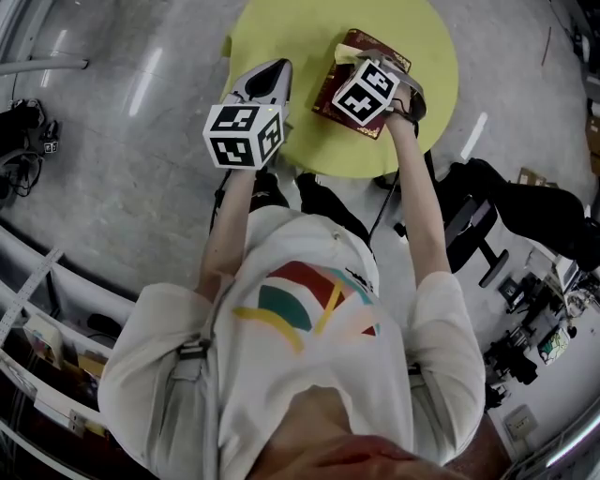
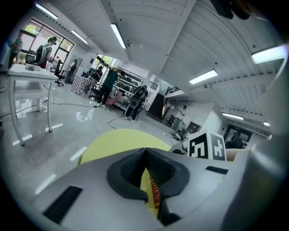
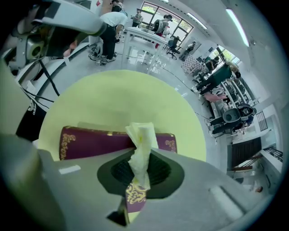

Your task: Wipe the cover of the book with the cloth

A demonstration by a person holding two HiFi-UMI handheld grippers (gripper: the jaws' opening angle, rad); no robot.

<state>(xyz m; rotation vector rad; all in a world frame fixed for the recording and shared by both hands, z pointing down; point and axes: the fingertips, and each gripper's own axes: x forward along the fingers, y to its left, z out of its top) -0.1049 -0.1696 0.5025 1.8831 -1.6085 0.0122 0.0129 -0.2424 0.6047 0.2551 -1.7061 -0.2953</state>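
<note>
A maroon book point(image 1: 349, 101) with gold ornament lies on the round yellow-green table point(image 1: 281, 28). My right gripper point(image 1: 367, 86) hangs steeply over the book, shut on a pale crumpled cloth point(image 3: 141, 149) that sticks out past the jaw tips above the cover point(image 3: 90, 142). In the right gripper view the gripper point(image 3: 142, 155) is just above the book's near edge. My left gripper point(image 1: 278, 67) hovers over the table's left part, beside the book, shut with nothing in it. In the left gripper view the gripper point(image 2: 145, 158) shows a strip of the book's edge point(image 2: 155, 196) below its closed jaws.
A black chair point(image 1: 478, 216) stands to the right of the table and cables run across the grey floor. Several people stand by a white table point(image 2: 27, 72) and shelves point(image 2: 126, 85) far off. The table's far half point(image 3: 126, 94) holds nothing.
</note>
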